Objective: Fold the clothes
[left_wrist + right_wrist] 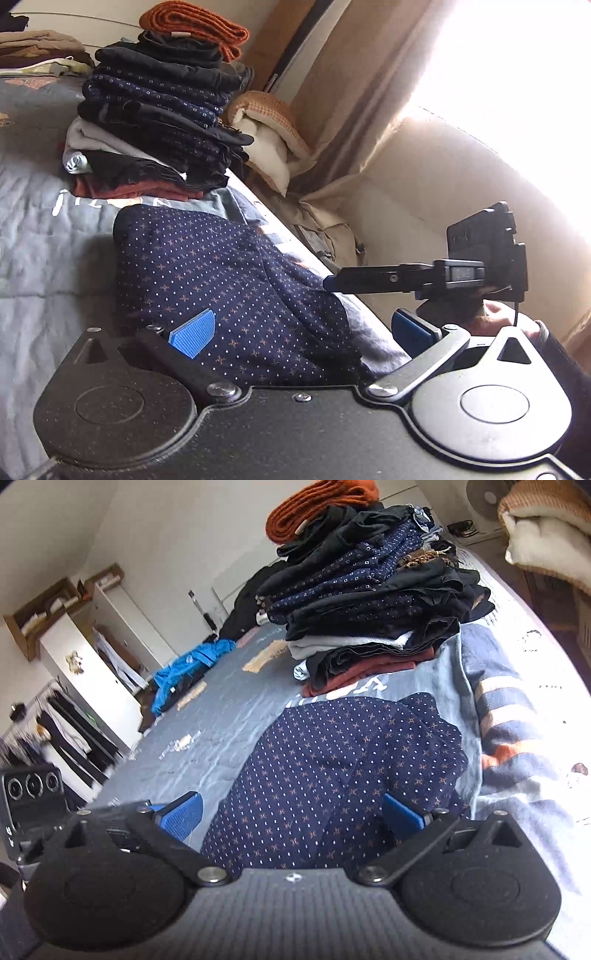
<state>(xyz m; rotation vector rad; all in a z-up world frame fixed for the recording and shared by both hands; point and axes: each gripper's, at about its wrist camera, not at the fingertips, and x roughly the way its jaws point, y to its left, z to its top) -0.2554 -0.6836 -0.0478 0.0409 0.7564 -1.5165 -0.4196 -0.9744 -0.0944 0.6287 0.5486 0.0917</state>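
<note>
Now, left wrist view: the left gripper (303,330) is spread wide, its blue pads apart over cloth, with nothing held between them.
Garment: a navy patterned shirt (229,280) lies partly folded on the bed (33,266), reaching close to the bed's edge.
Stack: a tall pile of folded clothes (159,122) stands just beyond the shirt, topped by an orange knit (192,26).
Other tool: the right gripper (330,283) comes in from the right, held by a hand (506,317); its tip sits at the shirt's edge, and whether it pinches cloth cannot be told from this side.
Background: a tan and white blanket (269,133) sits beside the pile, by a curtain (369,110).

Right wrist view: the right gripper (291,812) shows both blue fingers far apart and nothing clamped.
Garment: the navy patterned shirt (332,768) lies under and ahead of the fingers, creased, on the bed (221,720).
Stack: the pile of folded clothes (369,602) rises just behind it.
Farther off: a blue garment (188,672) lies well apart on the bed, and a white wardrobe (92,664) stands by the wall.
</note>
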